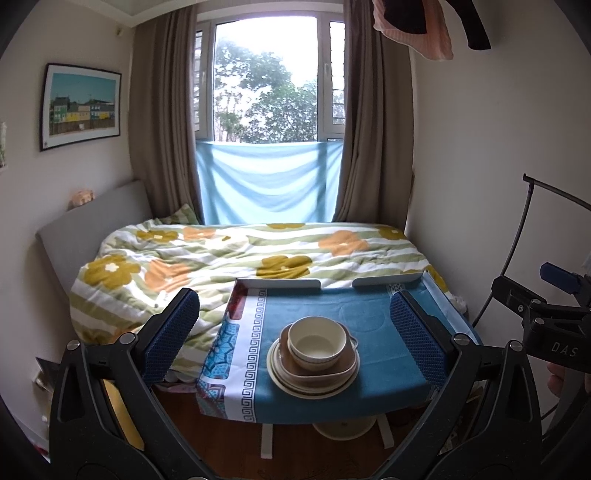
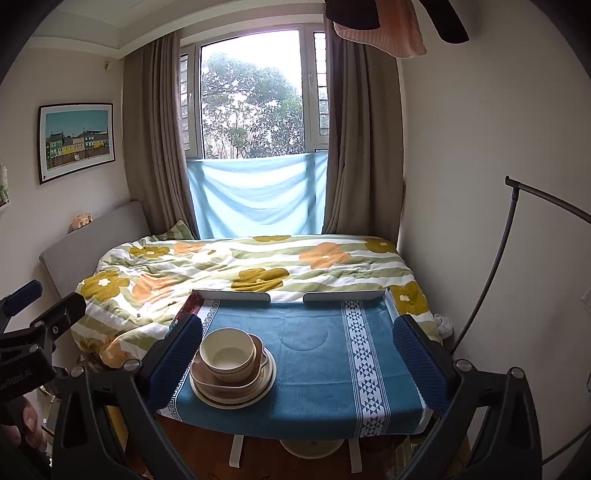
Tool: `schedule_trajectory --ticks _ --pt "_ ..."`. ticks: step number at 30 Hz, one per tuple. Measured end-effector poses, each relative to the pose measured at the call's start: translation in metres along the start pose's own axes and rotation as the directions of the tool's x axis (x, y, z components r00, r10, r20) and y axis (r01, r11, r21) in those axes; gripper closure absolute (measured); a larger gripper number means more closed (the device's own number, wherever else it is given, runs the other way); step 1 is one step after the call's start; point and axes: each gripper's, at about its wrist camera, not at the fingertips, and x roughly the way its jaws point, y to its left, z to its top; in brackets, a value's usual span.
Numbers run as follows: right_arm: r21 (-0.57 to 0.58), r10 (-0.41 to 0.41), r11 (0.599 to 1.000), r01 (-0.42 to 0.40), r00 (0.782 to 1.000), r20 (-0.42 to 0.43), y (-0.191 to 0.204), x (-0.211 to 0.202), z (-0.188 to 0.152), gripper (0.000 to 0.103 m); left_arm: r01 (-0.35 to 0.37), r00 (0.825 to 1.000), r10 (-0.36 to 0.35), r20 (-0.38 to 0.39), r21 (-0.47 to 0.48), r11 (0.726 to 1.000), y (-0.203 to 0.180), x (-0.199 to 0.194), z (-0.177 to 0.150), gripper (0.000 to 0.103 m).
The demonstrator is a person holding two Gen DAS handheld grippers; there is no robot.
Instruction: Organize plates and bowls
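A stack of dishes stands on a small table covered with a blue cloth (image 1: 373, 325) (image 2: 314, 387). A cream bowl (image 1: 317, 342) (image 2: 228, 353) sits on top, in a brown squarish dish (image 1: 314, 371) (image 2: 221, 382), on cream plates (image 1: 295, 387) (image 2: 258, 387). My left gripper (image 1: 295, 336) is open and empty, held back from the table's near edge, with the stack between its fingers in view. My right gripper (image 2: 297, 363) is open and empty, with the stack by its left finger (image 2: 177, 358). Each gripper's body shows at the edge of the other's view.
A bed with a flowered quilt (image 1: 221, 258) (image 2: 229, 266) lies behind the table, under a window with curtains. A white rail (image 1: 277, 283) (image 2: 232, 295) edges the table's far side. A black curved stand (image 1: 517, 229) (image 2: 506, 258) is by the right wall. Clothes (image 2: 384, 26) hang overhead.
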Motion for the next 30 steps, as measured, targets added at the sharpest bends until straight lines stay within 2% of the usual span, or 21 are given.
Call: schedule_trajectory --ticks 19,30 --pt "0.019 -0.035 0.999 0.035 0.999 -0.008 -0.0013 -0.0023 -0.0017 0.001 -0.014 1.0 0.014 -0.001 0.004 1.0 -0.0013 -0.0035 0.0025 0.0" --pt "0.03 -0.052 0.998 0.052 0.999 -0.009 -0.0021 -0.0054 -0.0022 0.001 -0.015 0.999 0.015 0.038 0.003 1.0 -0.0014 -0.0076 0.0017 0.0"
